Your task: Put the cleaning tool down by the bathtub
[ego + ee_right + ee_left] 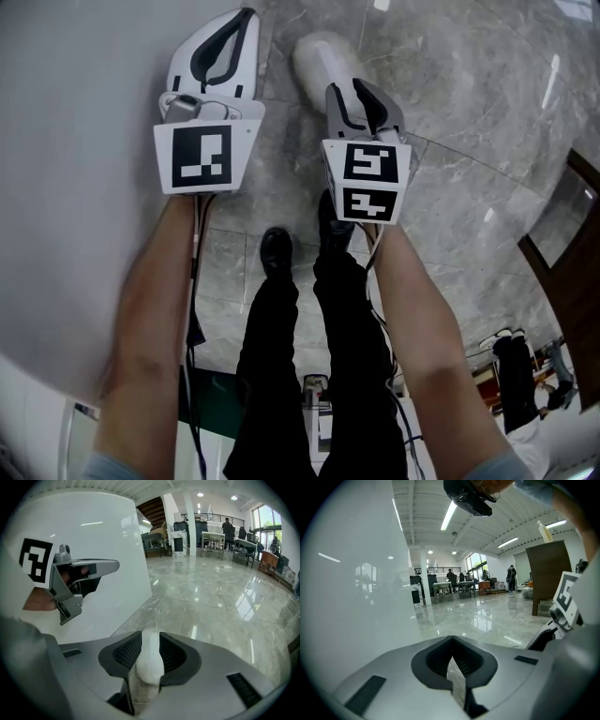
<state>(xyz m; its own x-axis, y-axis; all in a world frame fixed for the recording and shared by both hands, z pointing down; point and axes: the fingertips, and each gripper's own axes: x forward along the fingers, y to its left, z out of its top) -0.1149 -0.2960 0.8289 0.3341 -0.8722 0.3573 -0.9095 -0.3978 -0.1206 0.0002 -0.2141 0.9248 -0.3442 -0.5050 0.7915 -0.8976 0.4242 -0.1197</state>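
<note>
**A:** What does the head view give that the 2 gripper views lack?

**B:** Both forearms (150, 309), the person's black shoes (276, 251) on the grey marble floor (469, 122), and the cleaning tool (317, 58) at almost its full length. The right gripper view shows it only foreshortened, but shows the grip best.

**A:** And the grip?

**B:** The right tool (352, 86) is grasping it. The pads lie against both sides of the white shaft, with no gap visible. The left tool (246, 17) is clenched, tips together, holding nothing, close by the white bathtub (84, 141).

**A:** How does the thing look?

**B:** It has a smooth, white, round shaft and a broader, rounded, soft-looking far end.

**A:** Which way does it point?

**B:** Its long axis follows the right tool's jaws, away from the person and down toward the floor. The far end is just beside the bathtub's wall. I cannot tell whether it touches the floor.
</note>
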